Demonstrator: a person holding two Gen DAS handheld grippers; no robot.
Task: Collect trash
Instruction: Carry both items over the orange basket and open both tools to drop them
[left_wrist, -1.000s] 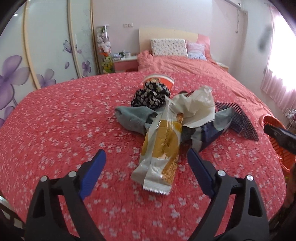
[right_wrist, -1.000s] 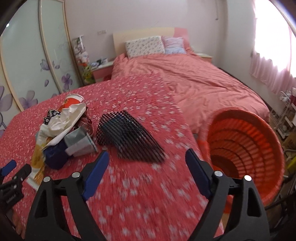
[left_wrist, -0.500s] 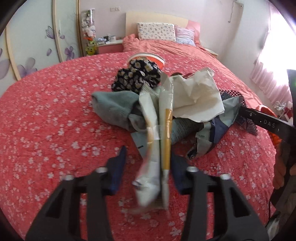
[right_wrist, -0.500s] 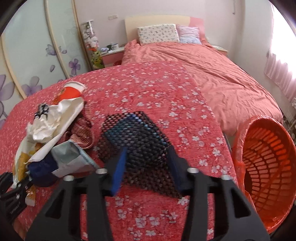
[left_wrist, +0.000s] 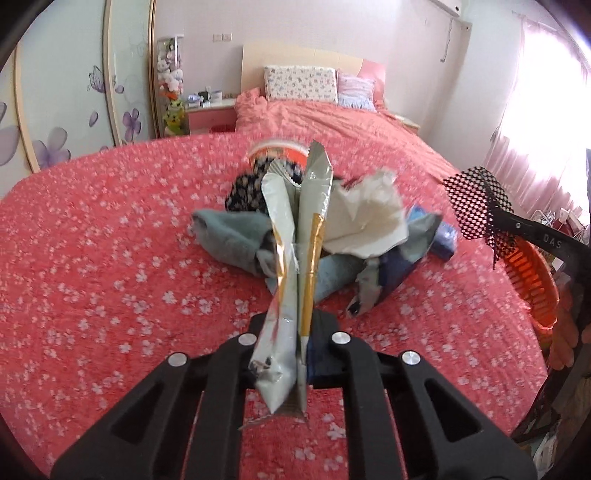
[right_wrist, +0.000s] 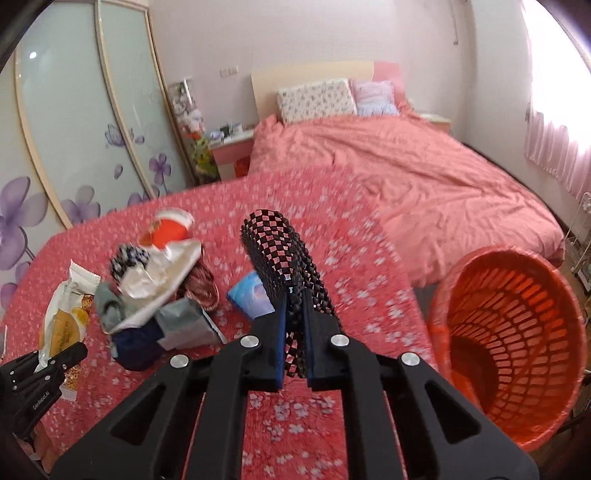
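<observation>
Jaws of the left gripper (left_wrist: 293, 354) are clamping a silver-and-gold snack wrapper (left_wrist: 295, 258), having just closed, its long axis running away toward the pile. Right gripper (right_wrist: 293, 347) jaws, just closed too, are pinching black foam netting (right_wrist: 284, 254), pointing forward beside the orange basket (right_wrist: 517, 332) above the red floral bedspread (left_wrist: 110, 258).

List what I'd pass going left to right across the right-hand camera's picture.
Snack wrapper → red paper cup → blue packet → black mesh netting pinched in the tool → orange basket.
</observation>
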